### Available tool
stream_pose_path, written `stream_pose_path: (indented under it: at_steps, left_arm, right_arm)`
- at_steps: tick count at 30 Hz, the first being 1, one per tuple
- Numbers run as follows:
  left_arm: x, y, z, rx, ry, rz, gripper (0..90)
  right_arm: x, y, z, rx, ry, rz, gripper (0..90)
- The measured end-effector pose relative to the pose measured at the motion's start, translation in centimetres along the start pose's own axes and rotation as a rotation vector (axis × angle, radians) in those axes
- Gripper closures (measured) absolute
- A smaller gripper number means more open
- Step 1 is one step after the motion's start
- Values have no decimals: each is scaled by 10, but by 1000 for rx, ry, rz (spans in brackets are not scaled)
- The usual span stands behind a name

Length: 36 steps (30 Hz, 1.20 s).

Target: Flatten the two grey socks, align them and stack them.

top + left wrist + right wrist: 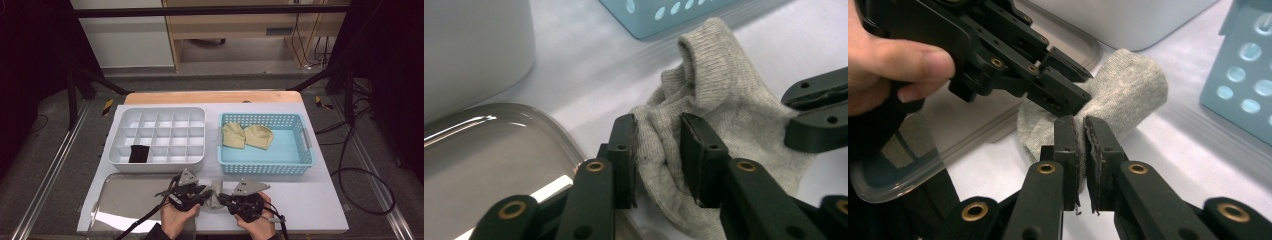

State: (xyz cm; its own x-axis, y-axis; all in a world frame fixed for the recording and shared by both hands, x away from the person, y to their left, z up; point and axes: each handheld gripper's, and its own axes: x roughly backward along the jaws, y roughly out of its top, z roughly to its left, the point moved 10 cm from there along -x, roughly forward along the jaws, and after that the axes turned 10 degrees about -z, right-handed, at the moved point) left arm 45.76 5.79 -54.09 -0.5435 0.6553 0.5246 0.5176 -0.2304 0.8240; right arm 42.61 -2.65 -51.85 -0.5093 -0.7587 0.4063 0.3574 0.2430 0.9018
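Lab: framed rig (80,80), trailing cables (350,165)

No readable text, label, brand, number or sign appears on anything here.

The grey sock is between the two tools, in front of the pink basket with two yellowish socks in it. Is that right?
Not quite. The basket is light blue, not pink, as the high view shows. The rest holds: the grey sock sits between the left tool and the right tool, and two yellowish socks lie in the basket.
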Motion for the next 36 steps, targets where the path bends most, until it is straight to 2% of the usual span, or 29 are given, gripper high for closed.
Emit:
stream_pose_path:
  at_steps: [8,11,15,20,24,27,30,32,36]
  left_arm:
    - [0,0,0,2,-11,-3,703]
    - [7,5,3,-13,1,-14,693]
    - [13,6,7,-27,2,-13,732]
    - [9,1,6,-16,-4,-5,780]
    - [10,2,9,14,-18,-10,779]
    - [16,8,15,29,-10,-44,741]
    - [29,22,21,18,15,-101,705]
    - [35,31,20,20,7,-140,682]
    - [39,36,16,5,3,-158,621]
  right_arm:
    - [-11,-1,12,40,52,19,845]
    - [-11,-1,12,33,58,23,846]
    - [-12,-2,11,28,52,30,845]
    - [-17,-1,14,36,62,31,844]
    - [-24,-3,16,34,73,33,842]
    - [-26,-5,16,28,75,35,839]
    - [-27,-5,17,29,73,35,834]
    - [-28,-4,17,32,68,35,830]
    - [-31,-3,19,32,68,29,823]
